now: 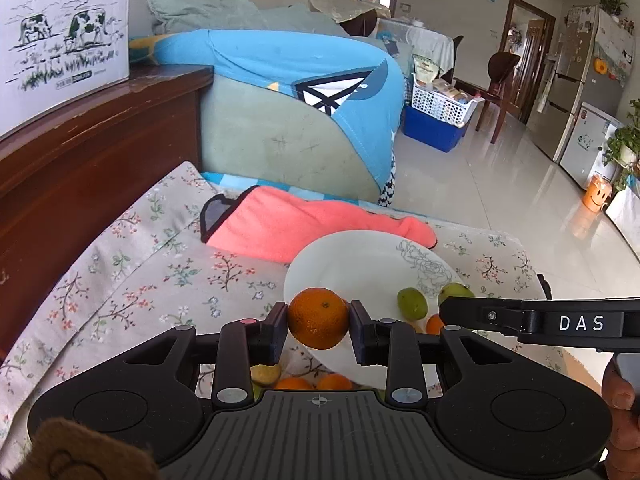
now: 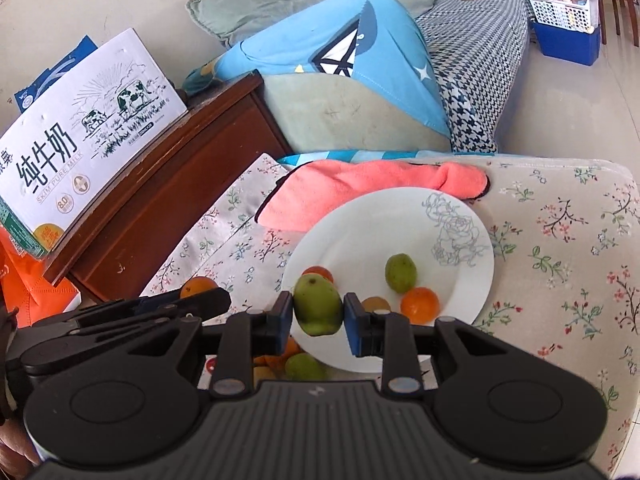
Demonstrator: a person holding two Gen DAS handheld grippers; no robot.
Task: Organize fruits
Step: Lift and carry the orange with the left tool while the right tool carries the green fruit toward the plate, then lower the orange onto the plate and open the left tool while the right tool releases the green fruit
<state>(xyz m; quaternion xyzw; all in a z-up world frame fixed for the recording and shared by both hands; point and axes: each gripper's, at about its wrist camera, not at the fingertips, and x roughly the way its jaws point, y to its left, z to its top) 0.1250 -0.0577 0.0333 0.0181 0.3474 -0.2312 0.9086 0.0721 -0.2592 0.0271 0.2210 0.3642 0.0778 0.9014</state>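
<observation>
My left gripper point(image 1: 319, 326) is shut on an orange point(image 1: 318, 316), held above the near rim of a white plate point(image 1: 360, 256). My right gripper point(image 2: 319, 314) is shut on a green fruit point(image 2: 318, 308) over the same plate point(image 2: 360, 232). On the plate lie a green fruit point(image 2: 401, 273), an orange point(image 2: 420, 305), a brownish fruit point(image 2: 376, 304) and another orange point(image 2: 318, 273). More oranges point(image 1: 316, 383) and a yellow fruit point(image 1: 266, 374) lie on the floral cloth under the left gripper. The left gripper with its orange point(image 2: 198, 286) also shows in the right wrist view, at the left.
A pink towel point(image 2: 372, 196) lies behind the plate on the floral cloth point(image 2: 560, 260). A dark wooden cabinet point(image 2: 168, 184) with a milk carton box point(image 2: 80, 140) stands at the left. A sofa with a blue garment point(image 1: 300, 80) stands behind, and tiled floor point(image 1: 500, 184) lies to the right.
</observation>
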